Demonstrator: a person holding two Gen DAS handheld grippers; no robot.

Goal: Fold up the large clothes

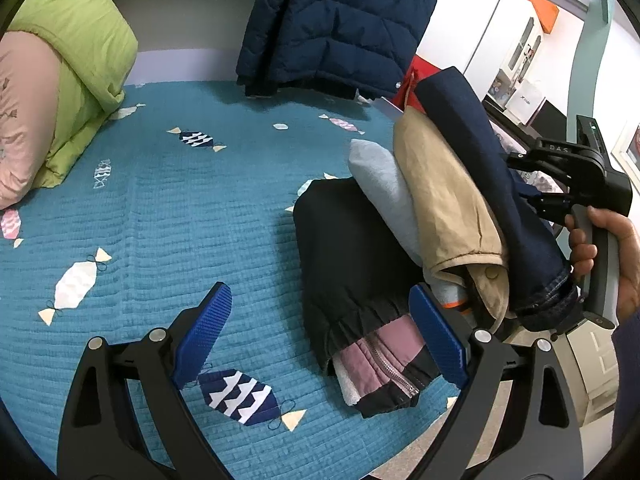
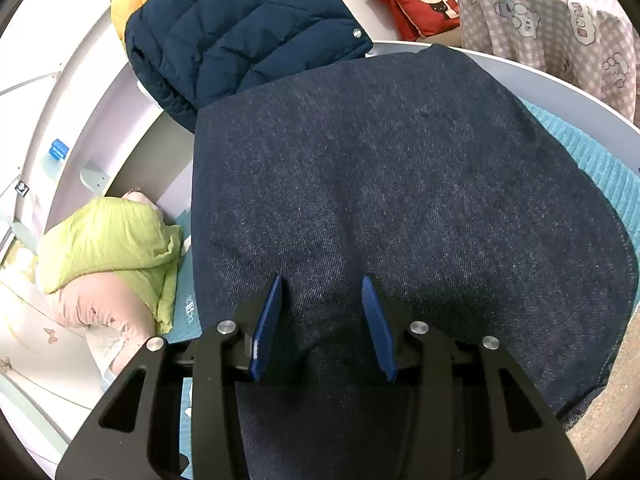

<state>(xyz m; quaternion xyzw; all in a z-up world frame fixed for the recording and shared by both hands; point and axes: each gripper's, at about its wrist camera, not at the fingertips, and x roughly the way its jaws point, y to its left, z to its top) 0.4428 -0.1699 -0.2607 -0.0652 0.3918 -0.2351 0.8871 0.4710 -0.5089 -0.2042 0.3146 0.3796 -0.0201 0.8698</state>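
A stack of folded clothes lies at the right edge of the bed: a black and pink jacket (image 1: 352, 280) at the bottom, then a light blue garment (image 1: 384, 188), a tan garment (image 1: 444, 200) and dark denim jeans (image 1: 500, 184) leaning on top. My left gripper (image 1: 324, 336) is open and empty just above the teal quilt (image 1: 180, 216), its right finger against the black jacket. My right gripper (image 2: 324, 328) hovers open over the denim jeans (image 2: 400, 200), which fill its view; it also shows in the left wrist view (image 1: 568, 184), at the right of the stack.
A navy puffer jacket (image 1: 336, 24) hangs over the far bed rail; it also shows in the right wrist view (image 2: 240, 28). A green and pink duvet (image 1: 60, 80) lies at the far left. A red cat cushion (image 2: 420, 0) and a checked blanket (image 2: 552, 28) lie beyond the jeans.
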